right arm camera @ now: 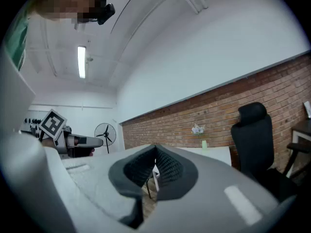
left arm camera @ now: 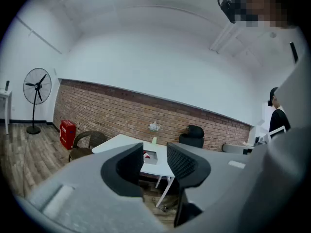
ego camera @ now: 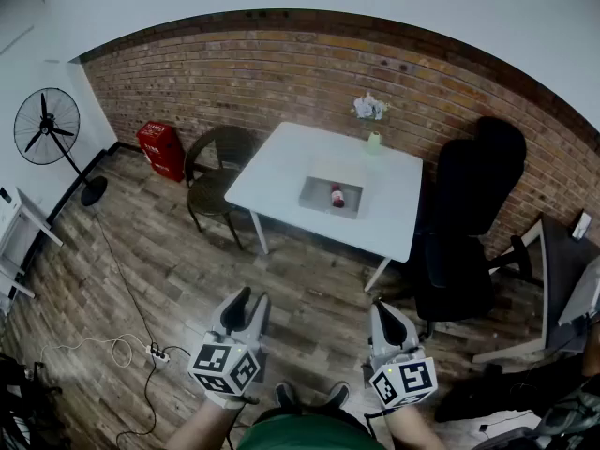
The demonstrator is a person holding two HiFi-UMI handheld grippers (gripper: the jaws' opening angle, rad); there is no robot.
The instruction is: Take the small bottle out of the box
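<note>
A small bottle with a red body [ego camera: 337, 196] lies in a shallow grey box [ego camera: 316, 198] on the white table [ego camera: 281, 162], far ahead of me. In the left gripper view the box [left arm camera: 151, 158] shows through the jaw gap with the bottle [left arm camera: 145, 154] at its left edge. My left gripper [ego camera: 251, 308] is held low over the wooden floor, its jaws open with nothing between them. My right gripper [ego camera: 383, 313] is beside it, also well short of the table, jaws shut and empty. In its own view the right gripper [right arm camera: 155, 159] has its tips meeting.
A wicker chair [ego camera: 214, 167] stands at the table's left, a black office chair [ego camera: 469, 216] at its right. A small vase of flowers [ego camera: 372, 118] sits at the table's far edge. A standing fan [ego camera: 52, 134], a red container [ego camera: 162, 148] and a floor cable [ego camera: 131, 340] are to the left.
</note>
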